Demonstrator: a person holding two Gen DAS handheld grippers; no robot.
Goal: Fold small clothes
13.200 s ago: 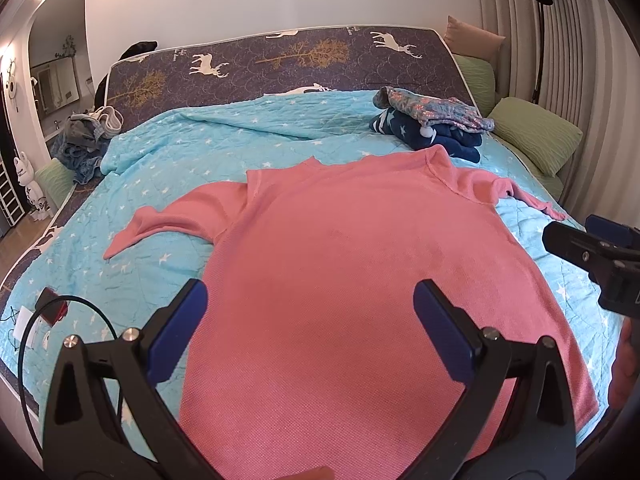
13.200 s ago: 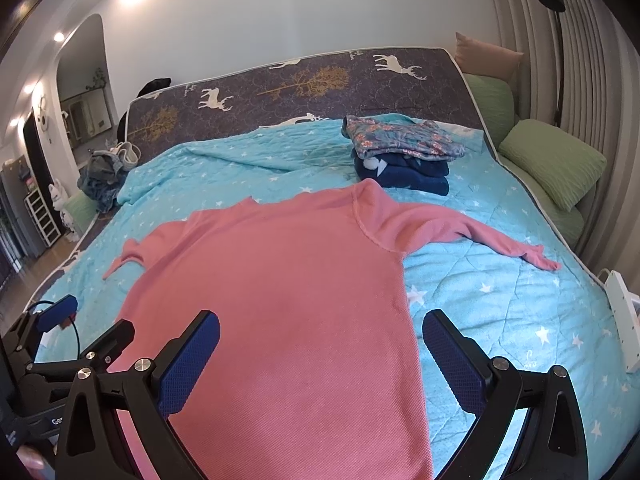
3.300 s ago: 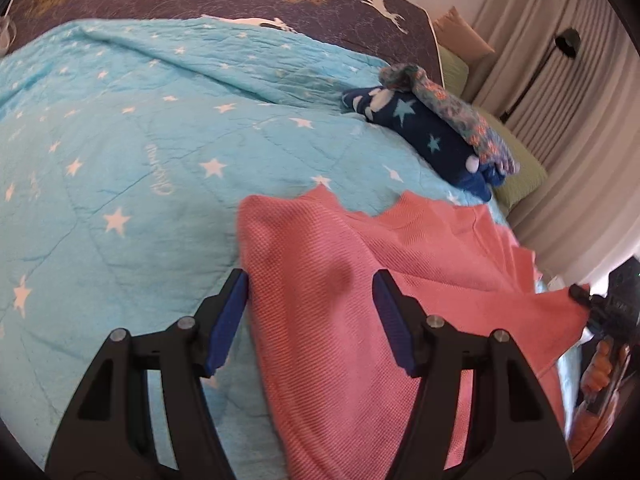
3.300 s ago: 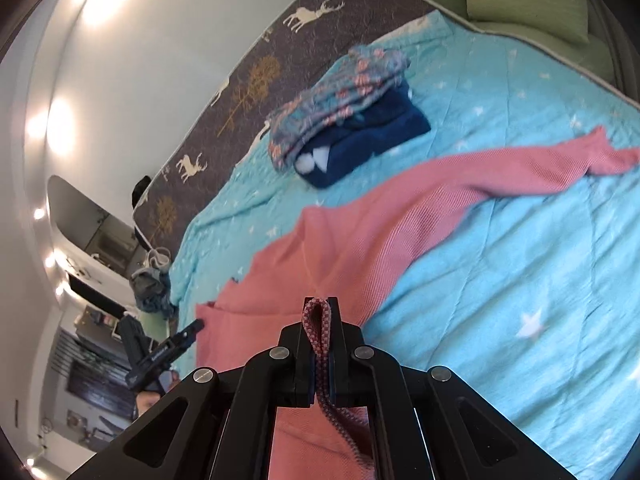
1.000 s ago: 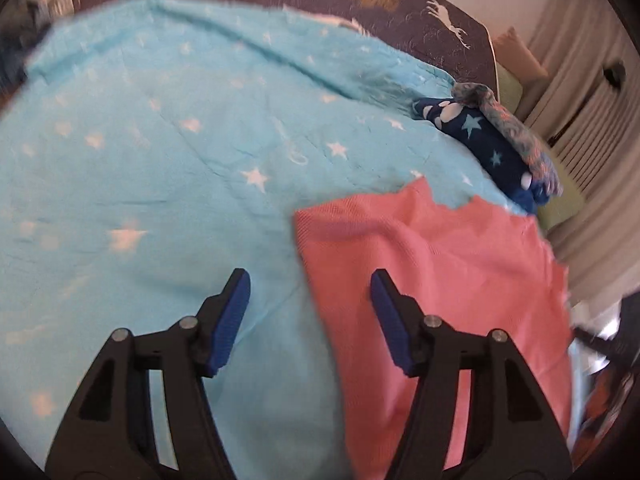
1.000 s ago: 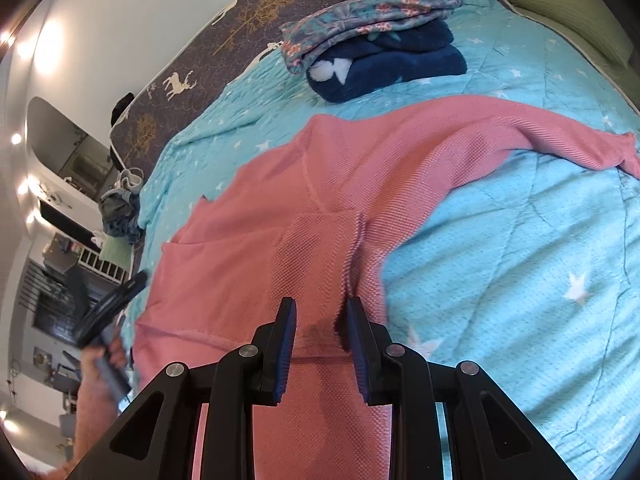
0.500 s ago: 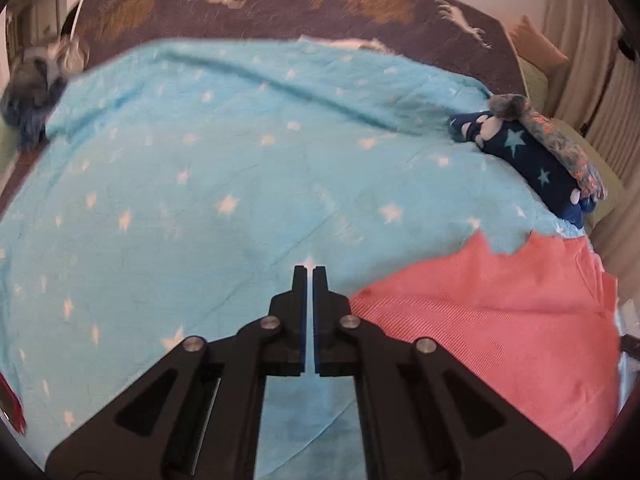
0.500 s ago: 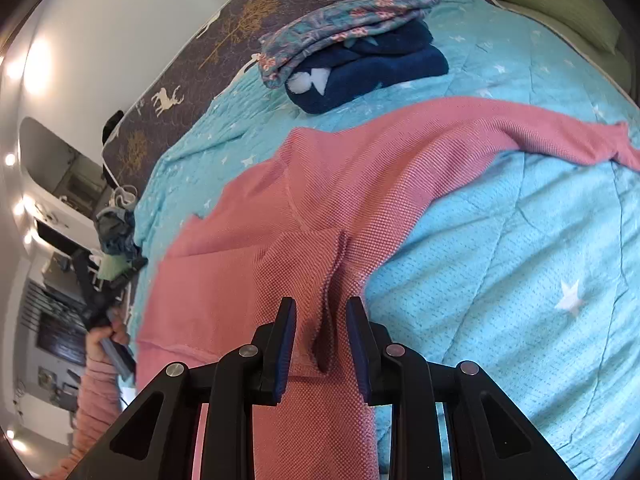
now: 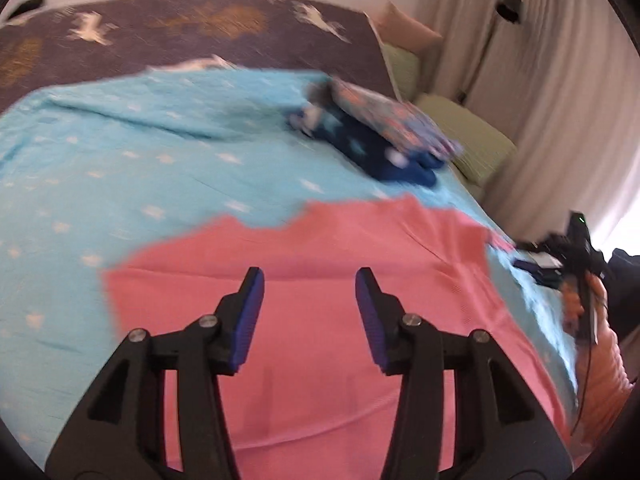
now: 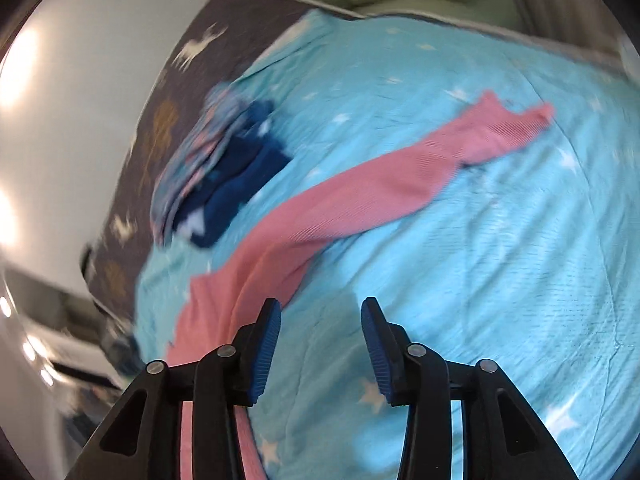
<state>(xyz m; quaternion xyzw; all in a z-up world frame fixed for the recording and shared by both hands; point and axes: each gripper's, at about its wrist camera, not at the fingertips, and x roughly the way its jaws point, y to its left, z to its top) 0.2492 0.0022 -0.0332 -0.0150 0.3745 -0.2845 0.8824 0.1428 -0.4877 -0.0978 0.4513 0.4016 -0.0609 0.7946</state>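
Observation:
A pink long-sleeved top [image 9: 320, 320] lies on the light blue star quilt [image 9: 120, 168], its left side folded in with a straight left edge. My left gripper [image 9: 308, 284] is open and empty just above the pink cloth. My right gripper [image 10: 320, 316] is open and empty over the quilt, beside the top's body. The right sleeve [image 10: 400, 184] stretches out across the quilt [image 10: 520, 280], away from the gripper. The right gripper also shows in the left wrist view [image 9: 560, 256], held in a hand at the far right.
A stack of folded clothes, dark blue under a patterned piece [image 9: 380, 140], sits at the back of the bed, also in the right wrist view [image 10: 224, 176]. Green pillows [image 9: 472, 140] and a curtain [image 9: 560, 80] line the right side. A dark deer-print mattress edge [image 9: 180, 32] runs behind.
Both grippers have opened wider; the left was shut half a second ago. The left has swung right over the pink top. The right has let go of the cloth and turned toward the outstretched sleeve.

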